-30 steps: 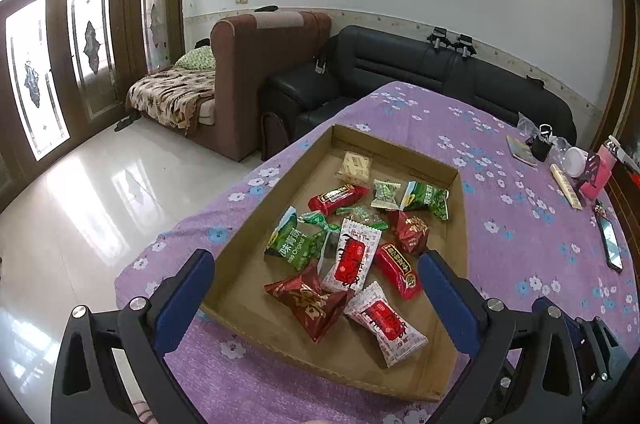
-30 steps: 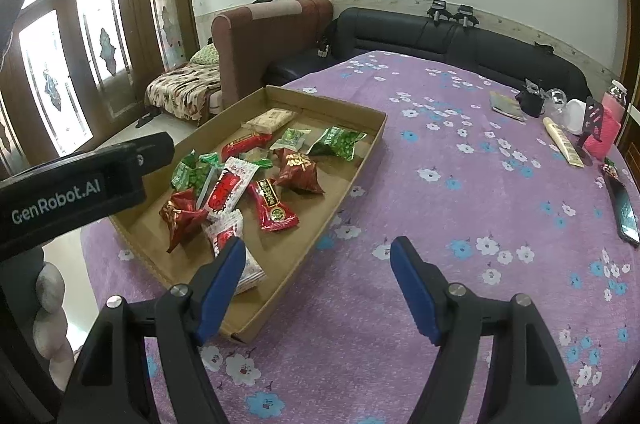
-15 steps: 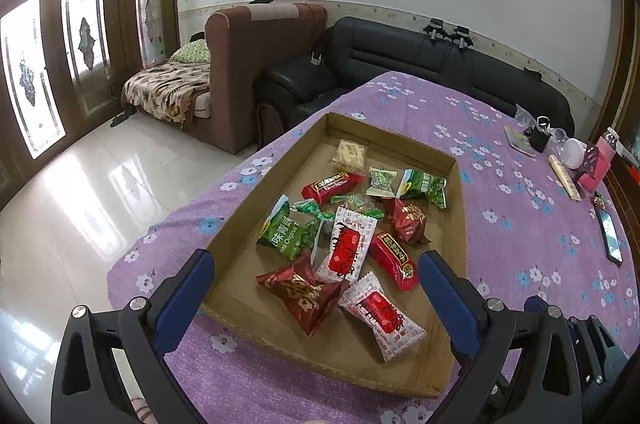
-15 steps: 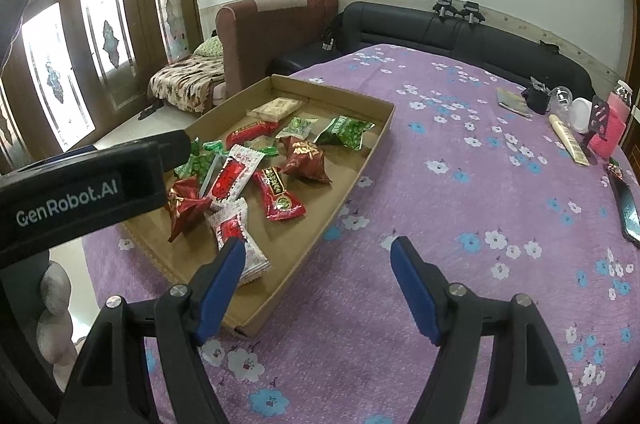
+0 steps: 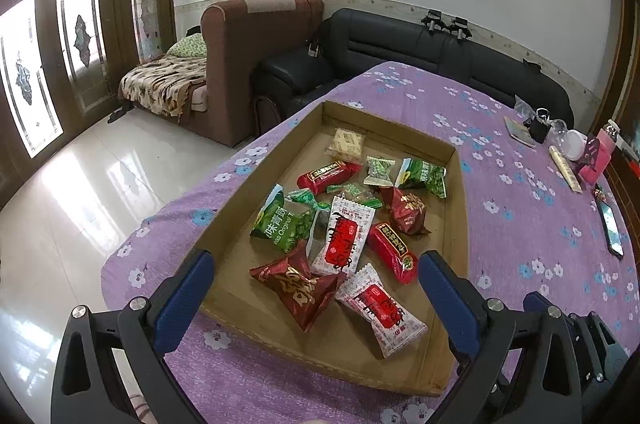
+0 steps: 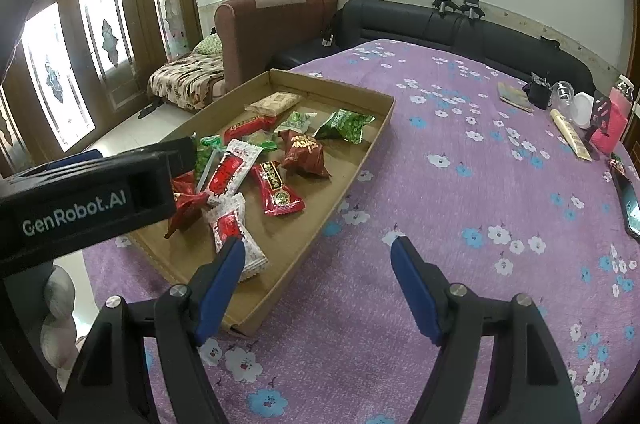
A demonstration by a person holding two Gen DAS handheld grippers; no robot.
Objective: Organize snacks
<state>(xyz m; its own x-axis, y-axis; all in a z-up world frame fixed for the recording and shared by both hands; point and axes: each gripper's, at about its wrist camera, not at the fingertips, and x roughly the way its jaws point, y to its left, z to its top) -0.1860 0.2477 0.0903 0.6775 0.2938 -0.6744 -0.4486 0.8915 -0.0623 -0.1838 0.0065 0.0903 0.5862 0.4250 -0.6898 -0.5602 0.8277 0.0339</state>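
Left hand-held gripper (image 5: 316, 294): blue pads spread wide apart, nothing between them, hovering above the near end of the cardboard tray (image 5: 460, 199). Right hand-held gripper (image 6: 318, 280): pads likewise apart and empty, poised over bare purple floral cloth on the worktop (image 6: 460, 183), with the tray's near corner just ahead of its left pad.

Snacks all inside the tray, loosely heaped toward the near and middle part:
- dark red foil pouch (image 5: 298, 288) directly ahead of the left hand-held gripper, between its pads
- white-and-red packet (image 5: 380, 310) just right of that pouch, nearest the right pad
- second white-and-red packet (image 5: 344, 236) beyond, overlapping a green pea packet (image 5: 282, 224) on its left
- red bar wrapper (image 5: 392, 252) to the right, a second dark red pouch (image 5: 406, 209) past it
- further red bar (image 5: 328, 175), small green packets (image 5: 422, 175) and a beige biscuit pack (image 5: 346, 143) toward the far end

Far right of the worktop (well apart from the tray): phone (image 5: 610, 228), pink holder (image 5: 598, 159), white cup, small clutter; details too small to tell

Left device body visible in the right wrist view, partly covering the tray's left side
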